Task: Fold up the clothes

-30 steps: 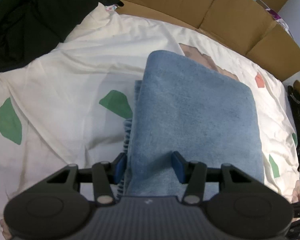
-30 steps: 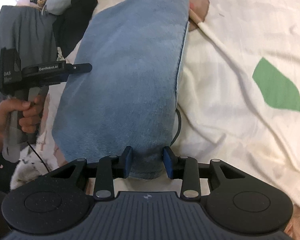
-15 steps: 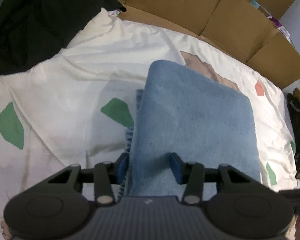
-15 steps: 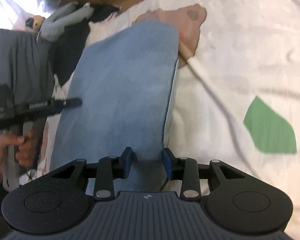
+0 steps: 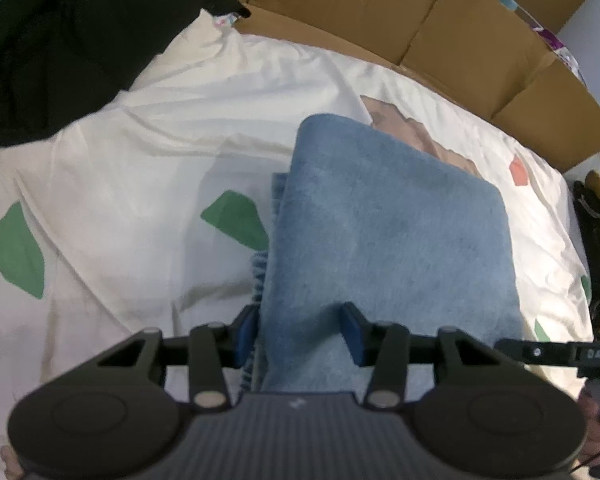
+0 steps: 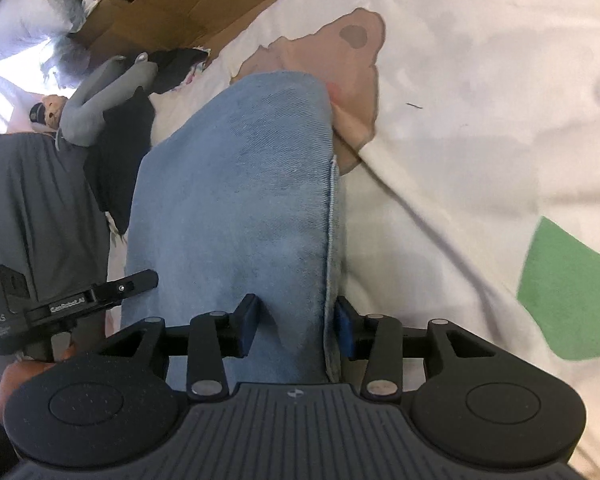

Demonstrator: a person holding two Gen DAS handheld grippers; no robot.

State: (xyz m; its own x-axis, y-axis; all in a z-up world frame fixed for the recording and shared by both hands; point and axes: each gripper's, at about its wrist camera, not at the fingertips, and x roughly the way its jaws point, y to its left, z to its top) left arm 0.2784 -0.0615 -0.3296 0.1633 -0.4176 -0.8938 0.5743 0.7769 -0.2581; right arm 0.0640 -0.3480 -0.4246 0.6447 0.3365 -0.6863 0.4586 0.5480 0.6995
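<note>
Jaws of the left gripper pinch the near left corner of one folded blue towel. The right gripper straddles the near right corner, its jaws having just been opening, towel between them. Both of the two grippers tilt down. The towel lies on the bed sheet, long axis running away from both grippers. A hand holds the left handle.
</note>
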